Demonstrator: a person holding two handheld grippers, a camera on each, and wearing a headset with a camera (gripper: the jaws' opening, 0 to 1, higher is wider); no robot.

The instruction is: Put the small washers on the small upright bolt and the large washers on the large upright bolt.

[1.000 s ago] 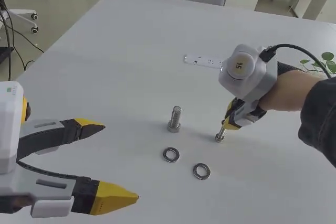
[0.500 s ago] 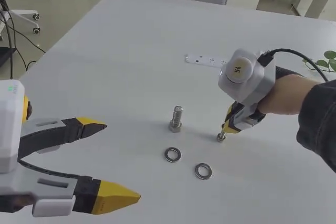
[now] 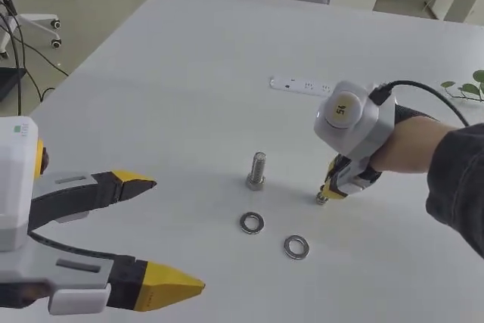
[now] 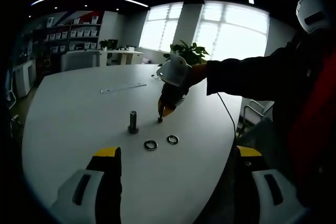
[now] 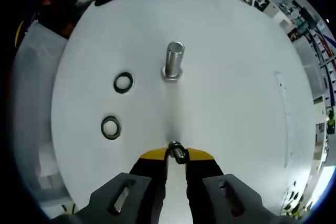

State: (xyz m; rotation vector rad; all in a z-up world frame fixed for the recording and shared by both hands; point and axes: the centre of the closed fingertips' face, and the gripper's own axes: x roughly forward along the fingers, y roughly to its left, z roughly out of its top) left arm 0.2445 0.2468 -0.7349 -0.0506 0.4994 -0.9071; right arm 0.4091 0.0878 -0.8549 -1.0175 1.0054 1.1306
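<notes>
The large upright bolt (image 3: 256, 170) stands mid-table. Two large washers (image 3: 251, 223) (image 3: 296, 246) lie flat in front of it. To its right stands the small upright bolt (image 3: 321, 199), and my right gripper (image 3: 330, 191) points down at it. In the right gripper view, the right gripper (image 5: 177, 157) is shut on the small bolt (image 5: 177, 152), with the large bolt (image 5: 173, 61) and both washers (image 5: 123, 82) (image 5: 111, 127) beyond. My left gripper (image 3: 162, 236) hovers open at the lower left, holding nothing. It faces the large bolt (image 4: 133, 121) and the washers (image 4: 150, 145) (image 4: 172, 139).
A thin white strip (image 3: 299, 85) lies on the white table (image 3: 189, 73) behind the bolts. A green plant (image 3: 467, 88) shows at the right edge. Office chairs and cables stand on the floor to the left, beyond the table's edge.
The right gripper has stayed at the small bolt, tilting slightly. The left gripper and the washers have not moved; the head camera shifted a little.
</notes>
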